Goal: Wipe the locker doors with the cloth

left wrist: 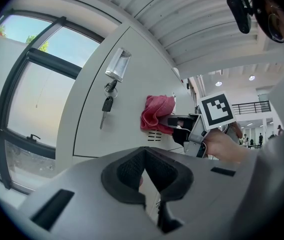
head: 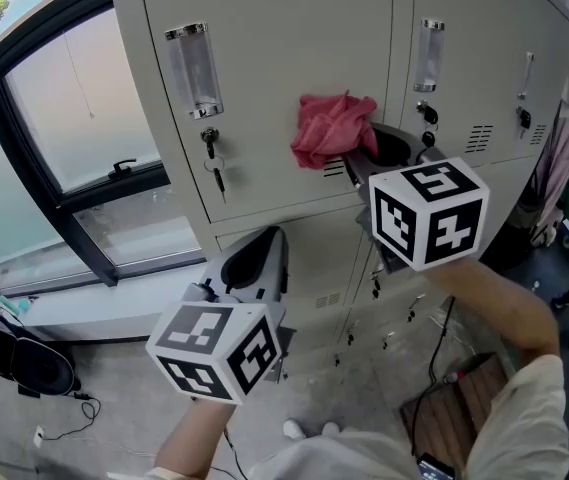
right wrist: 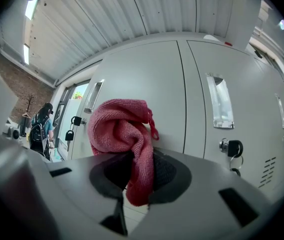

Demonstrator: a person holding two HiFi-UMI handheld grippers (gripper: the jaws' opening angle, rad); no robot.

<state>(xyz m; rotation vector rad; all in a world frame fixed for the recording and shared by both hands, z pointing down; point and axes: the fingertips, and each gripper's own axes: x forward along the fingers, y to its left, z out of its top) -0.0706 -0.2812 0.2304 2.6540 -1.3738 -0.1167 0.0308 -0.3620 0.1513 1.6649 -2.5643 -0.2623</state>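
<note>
Against the upper locker door (head: 264, 78), the right gripper (head: 369, 158) clamps its jaws on the bunched pink cloth (head: 330, 128), which seems to touch the panel. Lower down, the left gripper (head: 256, 260) hangs with jaws together, holding nothing.

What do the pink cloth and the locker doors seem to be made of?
The cloth looks like microfibre or terry: matte, finely looped weave, soft folds. The locker door is probably painted sheet metal: smooth beige satin face, punched vent slots.
</note>
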